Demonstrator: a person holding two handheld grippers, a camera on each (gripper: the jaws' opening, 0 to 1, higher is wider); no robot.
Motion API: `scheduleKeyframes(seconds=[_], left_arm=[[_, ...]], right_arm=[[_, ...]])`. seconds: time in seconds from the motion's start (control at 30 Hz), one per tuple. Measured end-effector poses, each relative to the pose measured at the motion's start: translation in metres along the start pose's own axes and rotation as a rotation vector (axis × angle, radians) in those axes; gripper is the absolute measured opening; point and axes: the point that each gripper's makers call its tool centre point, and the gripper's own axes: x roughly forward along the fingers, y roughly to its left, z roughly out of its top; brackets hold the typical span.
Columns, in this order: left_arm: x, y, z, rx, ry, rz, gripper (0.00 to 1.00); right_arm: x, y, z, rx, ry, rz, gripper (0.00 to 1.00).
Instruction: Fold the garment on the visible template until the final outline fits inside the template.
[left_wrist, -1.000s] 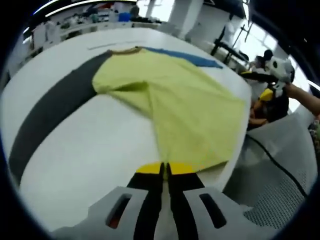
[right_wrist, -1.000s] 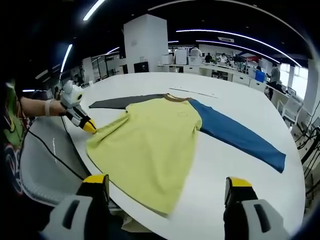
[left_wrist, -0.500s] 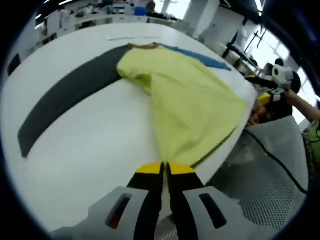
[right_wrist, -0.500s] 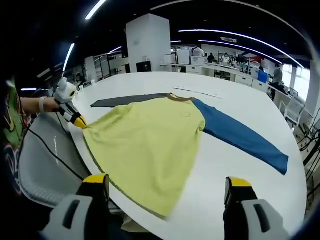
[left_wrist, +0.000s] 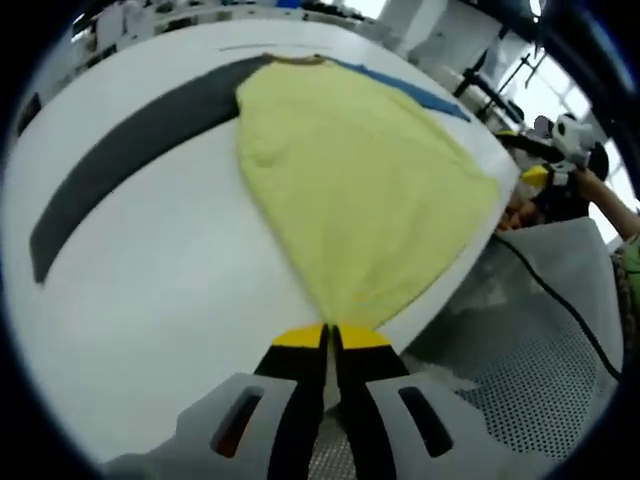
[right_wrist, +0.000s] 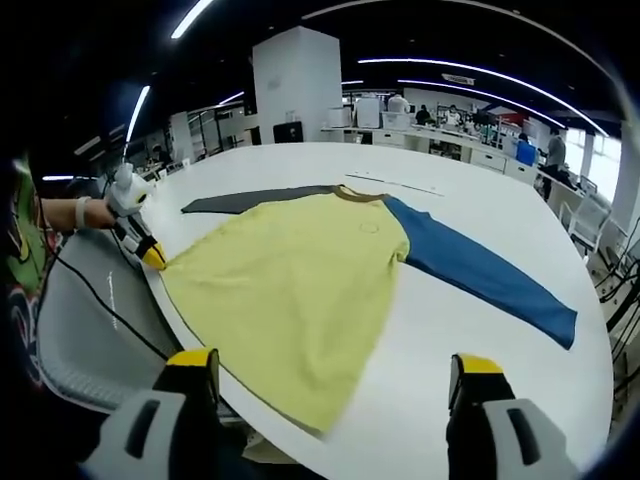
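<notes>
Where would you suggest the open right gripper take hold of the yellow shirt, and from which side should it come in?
I'd take the free hem corner of the shirt, coming in low from the table edge nearest the right gripper. That corner lies flat at the rim, mirroring the corner the left gripper already pinches, so both ends would lift evenly.

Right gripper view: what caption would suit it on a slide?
Left gripper pinches the yellow shirt hem on the white table; right gripper open.
</notes>
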Motion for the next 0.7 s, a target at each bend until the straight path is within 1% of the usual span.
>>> scheduleKeyframes(seconds=[0.1,0.23,0.33,0.43,0.53,0.57,0.6,0.63,0.67,0.7], left_arm=[[0.0,0.0,0.0,-0.001,-0.003,0.0,0.0],[0.0,0.0,0.0,0.032,-0.006,0.001,0.01],[-0.001,-0.003,-0.001,0.063,0.0,-0.018,0.05],[-0.004,-0.005,0.0,0.05,-0.02,-0.036,0.17],[-0.009,-0.002,0.005,0.059,-0.049,-0.019,0.36],[-0.011,0.0,0.007,0.071,-0.058,-0.01,0.41],[-0.011,0.001,0.008,0.081,-0.064,-0.007,0.43],[-0.014,0.003,0.013,0.093,-0.092,-0.004,0.46],[-0.016,0.002,0.015,0.087,-0.102,-0.007,0.51],[-0.017,0.002,0.02,0.094,-0.126,-0.008,0.56]], right_arm=[[-0.001,0.0,-0.002,0.007,0.001,-0.003,0.96],[-0.001,0.001,-0.004,0.007,0.006,-0.002,0.96],[-0.001,0.001,-0.004,0.011,0.006,-0.001,0.96],[-0.001,0.0,-0.005,0.012,0.007,-0.002,0.96],[-0.001,-0.001,-0.005,0.013,0.006,-0.003,0.97],[-0.001,-0.001,-0.005,0.013,0.006,-0.003,0.97],[-0.001,-0.001,-0.005,0.014,0.006,-0.003,0.97],[-0.001,-0.002,-0.005,0.014,0.007,-0.002,0.97],[-0.001,-0.002,-0.005,0.014,0.006,-0.003,0.97],[0.0,-0.002,-0.005,0.016,0.005,-0.003,0.98]])
